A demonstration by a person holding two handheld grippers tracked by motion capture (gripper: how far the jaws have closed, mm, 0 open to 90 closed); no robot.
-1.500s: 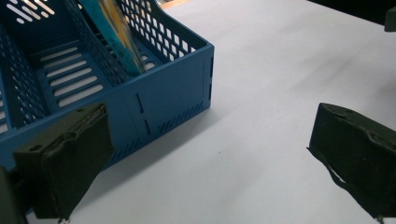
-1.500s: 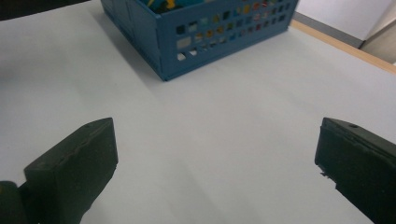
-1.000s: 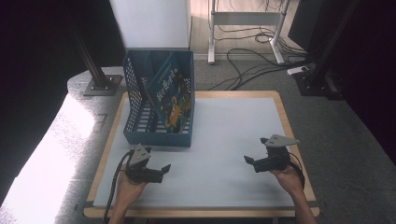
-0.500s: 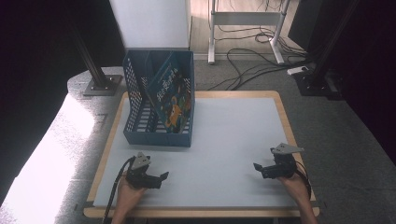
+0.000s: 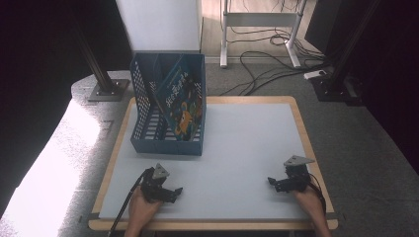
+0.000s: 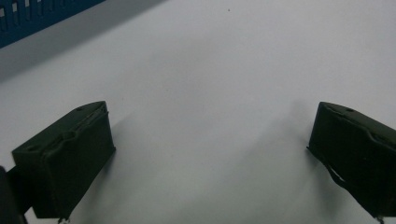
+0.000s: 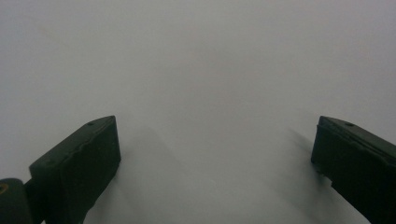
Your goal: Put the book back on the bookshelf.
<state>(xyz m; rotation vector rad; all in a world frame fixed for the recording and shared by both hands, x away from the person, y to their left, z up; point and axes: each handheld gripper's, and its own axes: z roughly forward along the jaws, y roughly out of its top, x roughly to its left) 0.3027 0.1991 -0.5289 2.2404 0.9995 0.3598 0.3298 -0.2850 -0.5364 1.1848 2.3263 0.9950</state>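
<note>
A pale grey mat on a wood-edged table [image 5: 121, 133] fronts a floor strewn with cables. A blue slotted file rack [image 5: 148, 131] stands at the far left, a picture book [image 5: 182, 101] leaning inside it. The left gripper [image 5: 173, 192] and right gripper [image 5: 273, 183] rest low at the near edge, jaws spread wide, both empty, well apart from the rack. Judgement: approach the book's upper edge squarely, clearing the rack wall before closing.

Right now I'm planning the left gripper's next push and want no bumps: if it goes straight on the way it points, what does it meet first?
The left gripper, jaws open, points across the bare white table top. Its way looks free; the blue basket sits off to one side. Depth is unclear.
</note>
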